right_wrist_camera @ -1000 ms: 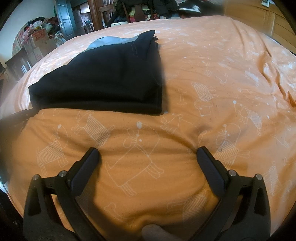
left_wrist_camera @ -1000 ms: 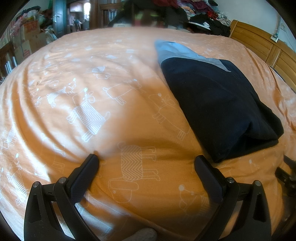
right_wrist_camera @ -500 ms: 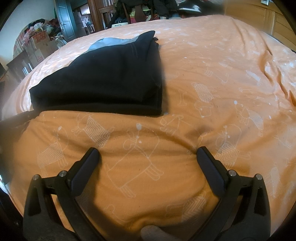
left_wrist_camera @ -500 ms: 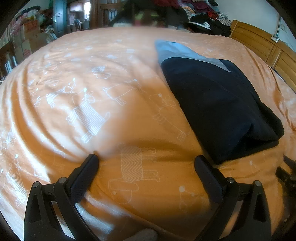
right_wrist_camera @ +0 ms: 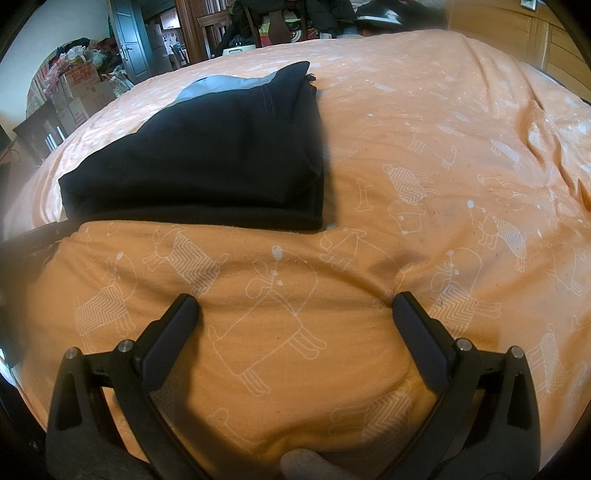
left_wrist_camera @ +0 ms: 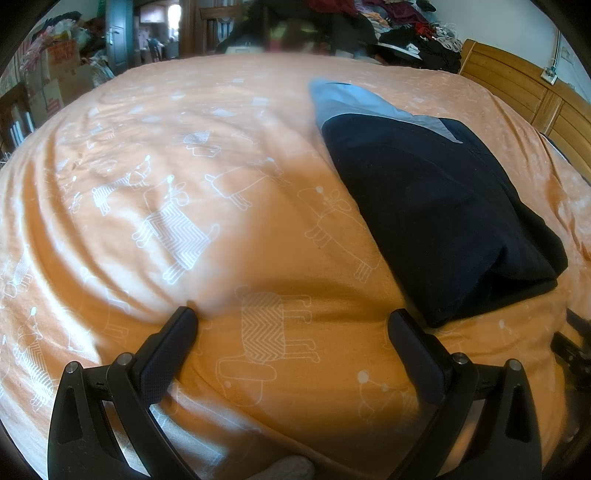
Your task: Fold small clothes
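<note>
A dark navy garment (left_wrist_camera: 436,206) with a light blue panel lies folded flat on the orange bedspread (left_wrist_camera: 184,166), to the right in the left wrist view. The right wrist view shows the same folded garment (right_wrist_camera: 221,155) ahead and to the left. My left gripper (left_wrist_camera: 291,321) stands open, its fingers resting on the bedspread just short of the garment's near corner. Open as well, my right gripper (right_wrist_camera: 295,308) rests on the bedspread (right_wrist_camera: 443,155) a little in front of the garment's folded edge. Neither gripper holds anything.
A wooden headboard (left_wrist_camera: 535,107) runs along the right side of the bed. Piles of clothes (left_wrist_camera: 388,22) sit beyond the far edge. Cardboard boxes (right_wrist_camera: 81,92) and a blue-green door (right_wrist_camera: 129,40) stand past the left side.
</note>
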The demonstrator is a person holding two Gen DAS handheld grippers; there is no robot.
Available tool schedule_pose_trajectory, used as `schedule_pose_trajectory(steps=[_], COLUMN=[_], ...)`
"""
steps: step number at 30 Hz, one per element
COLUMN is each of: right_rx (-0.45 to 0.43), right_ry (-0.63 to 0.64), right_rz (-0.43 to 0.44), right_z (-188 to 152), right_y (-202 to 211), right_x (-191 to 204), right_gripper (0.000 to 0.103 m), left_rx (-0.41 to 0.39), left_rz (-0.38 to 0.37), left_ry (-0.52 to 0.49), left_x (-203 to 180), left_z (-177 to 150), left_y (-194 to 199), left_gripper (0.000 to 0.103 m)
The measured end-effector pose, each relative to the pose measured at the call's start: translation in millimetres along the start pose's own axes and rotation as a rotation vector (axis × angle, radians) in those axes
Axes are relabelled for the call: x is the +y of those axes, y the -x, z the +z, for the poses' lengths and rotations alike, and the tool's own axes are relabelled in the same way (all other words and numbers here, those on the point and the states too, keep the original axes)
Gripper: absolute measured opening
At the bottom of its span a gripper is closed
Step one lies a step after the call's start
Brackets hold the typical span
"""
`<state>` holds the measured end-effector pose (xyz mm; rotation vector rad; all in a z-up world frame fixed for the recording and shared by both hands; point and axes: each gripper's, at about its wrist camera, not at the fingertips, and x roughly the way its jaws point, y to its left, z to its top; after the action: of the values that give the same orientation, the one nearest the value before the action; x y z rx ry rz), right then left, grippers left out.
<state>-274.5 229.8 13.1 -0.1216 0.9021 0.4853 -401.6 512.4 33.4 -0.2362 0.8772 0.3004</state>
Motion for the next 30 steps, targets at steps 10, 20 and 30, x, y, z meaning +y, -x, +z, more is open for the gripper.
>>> schedule_pose_trajectory(steps=[10, 20, 30], right_rx=[-0.002, -0.01, -0.01], right_ry=[-0.001, -0.012, -0.015], right_rz=[0.002, 0.025, 0.03], right_z=[-0.3, 1.0, 1.4], right_y=[0.2, -1.3, -1.2], right_x=[0.2, -2.8, -4.5], right_gripper=[0.103, 0.103, 0.103], left_rx=[0.0, 0.001, 0.004], left_rz=[-0.001, -0.004, 0.002], left_ry=[0.001, 0.002, -0.003], left_x=[1.0, 0.5, 0.3], left_z=[-0.4, 1.2, 4.7], left_y=[0.1, -1.8, -5.8], left_gripper=[0.103, 0.103, 0.103])
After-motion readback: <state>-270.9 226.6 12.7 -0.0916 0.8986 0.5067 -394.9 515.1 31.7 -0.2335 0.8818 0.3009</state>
